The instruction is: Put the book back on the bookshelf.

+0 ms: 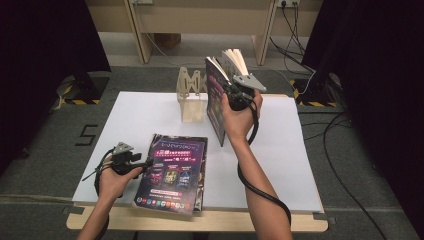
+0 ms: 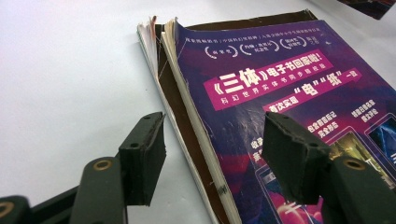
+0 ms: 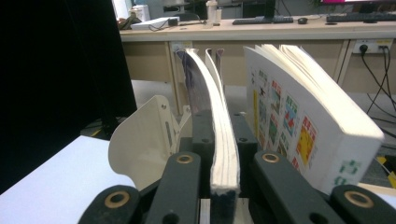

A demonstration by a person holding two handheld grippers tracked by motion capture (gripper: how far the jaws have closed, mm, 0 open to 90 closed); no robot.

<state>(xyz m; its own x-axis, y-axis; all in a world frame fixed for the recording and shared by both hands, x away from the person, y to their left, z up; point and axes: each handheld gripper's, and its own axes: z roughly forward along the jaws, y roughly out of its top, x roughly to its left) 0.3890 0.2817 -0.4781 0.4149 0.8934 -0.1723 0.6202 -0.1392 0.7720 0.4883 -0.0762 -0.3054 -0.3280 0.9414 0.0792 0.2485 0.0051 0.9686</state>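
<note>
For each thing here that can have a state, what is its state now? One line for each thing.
Raised book: lifted off the table, upright, pages fanning open at the top.
Flat book: lying closed on the white board, cover up, corners worn.
Book stand: standing upright, nothing in it.
Left tool: open, jaws either side of the flat book's edge.
Right tool: shut on part of the raised book's pages.

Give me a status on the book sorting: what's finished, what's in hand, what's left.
Done: nothing stands in the cream book stand at the back of the white table yet. In hand: the right gripper is shut on part of the pages of a purple-covered book, held upright in the air beside the stand. Left: the second purple book lies flat; the left gripper is open over its spine edge.
</note>
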